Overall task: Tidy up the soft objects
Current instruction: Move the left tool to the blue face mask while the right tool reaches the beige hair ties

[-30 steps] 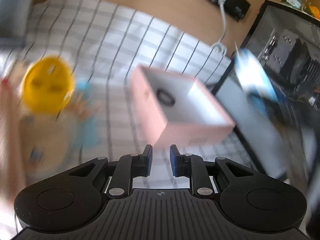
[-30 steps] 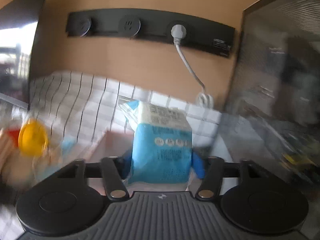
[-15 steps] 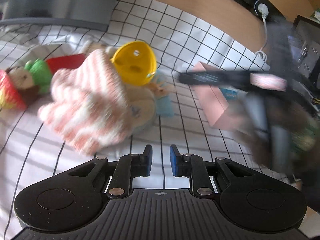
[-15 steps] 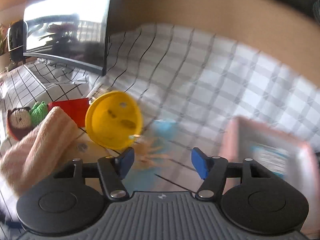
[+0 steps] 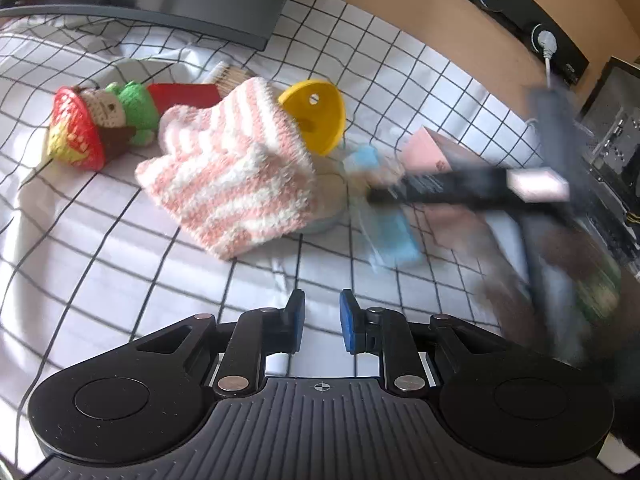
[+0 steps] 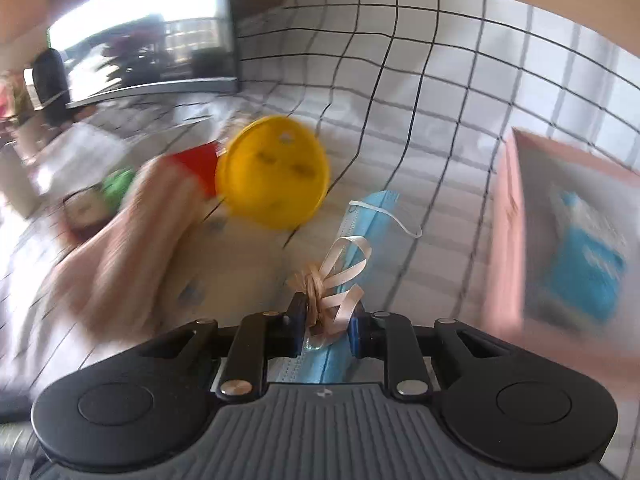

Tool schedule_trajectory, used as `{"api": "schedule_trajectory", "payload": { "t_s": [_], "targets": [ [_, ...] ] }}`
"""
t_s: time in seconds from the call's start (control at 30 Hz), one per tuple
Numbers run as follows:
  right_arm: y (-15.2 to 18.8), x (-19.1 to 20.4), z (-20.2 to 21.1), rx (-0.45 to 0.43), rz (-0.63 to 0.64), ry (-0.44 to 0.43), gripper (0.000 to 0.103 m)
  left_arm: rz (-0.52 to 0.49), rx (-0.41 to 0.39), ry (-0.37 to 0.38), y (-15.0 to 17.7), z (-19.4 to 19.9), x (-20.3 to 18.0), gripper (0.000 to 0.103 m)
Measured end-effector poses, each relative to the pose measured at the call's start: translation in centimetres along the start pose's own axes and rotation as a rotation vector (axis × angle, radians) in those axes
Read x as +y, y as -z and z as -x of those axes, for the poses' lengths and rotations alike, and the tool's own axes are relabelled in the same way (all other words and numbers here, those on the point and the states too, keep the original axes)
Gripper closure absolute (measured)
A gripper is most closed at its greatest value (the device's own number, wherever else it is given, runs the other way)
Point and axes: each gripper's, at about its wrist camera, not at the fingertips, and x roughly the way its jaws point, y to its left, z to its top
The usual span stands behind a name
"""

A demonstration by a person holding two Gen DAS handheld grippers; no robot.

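Ribbon low in the frame could slip free, since the right claw is closing on only its loops above the blue mask

Wood wall, black socket strip, checked cloth.

sock: fluffy knit | disc: smooth plastic | ribbon: glossy | tablecloth: matt cloth

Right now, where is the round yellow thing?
In the right wrist view the yellow disc sits left of centre on the checked cloth, between the striped knit and the blue mask.
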Motion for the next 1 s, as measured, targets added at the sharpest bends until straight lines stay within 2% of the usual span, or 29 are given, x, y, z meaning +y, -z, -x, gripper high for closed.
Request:
{"api": "schedule_trajectory", "payload": {
  "t_s": [0.07,0.13,0.3,0.43,0.5,0.53,0.7,0.73,0.8,0.83,0.87,0.9,0.97,1.0],
  "targets": [
    [2.2,-0.3,2.3,0.027,-0.010,-0.053,0.082,-0.003,-0.004,0.008,-0.3,-0.2,-0.3,0.082],
    [4.5,-0.3,4.3,0.043,0.011,-0.054,0.079,-0.010,0.002,0.029,-0.7,-0.6,-0.7,0.082],
    [8.4,-0.4,6.9,-0.017,0.086,0.088,0.077,-0.040,0.033,0.065,-1.5,-2.1,-2.5,0.082],
    [9.2,-0.8,7.5,-0.042,0.106,0.127,0.079,-0.073,0.048,0.086,-1.8,-2.9,-4.0,0.082],
    [9.4,-0.9,7.9,-0.053,0.110,0.136,0.092,-0.093,0.054,0.095,-1.9,-3.1,-4.7,0.082],
    [9.5,-1.2,8.0,-0.059,0.113,0.155,0.095,-0.102,0.061,0.097,-1.9,-3.2,-5.1,0.082],
    [10.1,-3.6,8.6,-0.085,0.084,0.325,0.096,-0.134,0.106,0.079,-1.9,-4.3,-6.4,0.082],
    [10.2,-4.3,9.1,-0.090,0.066,0.341,0.096,-0.131,0.109,0.077,-2.0,-4.5,-6.5,0.082],
    [10.3,-4.9,10.0,-0.103,0.045,0.297,0.095,-0.115,0.119,0.076,-2.2,-5.1,-6.7,0.082],
    [10.4,-5.0,10.4,-0.117,0.045,0.266,0.094,-0.108,0.122,0.074,-2.4,-5.3,-6.7,0.082],
    [10.4,-4.7,10.6,-0.133,0.055,0.251,0.087,-0.099,0.122,0.070,-2.6,-5.6,-6.8,0.082],
    [10.4,-4.3,10.8,-0.145,0.071,0.242,0.074,-0.090,0.121,0.066,-2.8,-5.7,-6.8,0.082],
    [10.3,-3.6,10.7,-0.161,0.092,0.228,0.059,-0.078,0.118,0.055,-3.2,-5.9,-6.7,0.082],
    [10.3,-3.2,10.4,-0.160,0.096,0.233,0.058,-0.079,0.117,0.051,-3.4,-5.8,-6.7,0.082]
  ]
}}
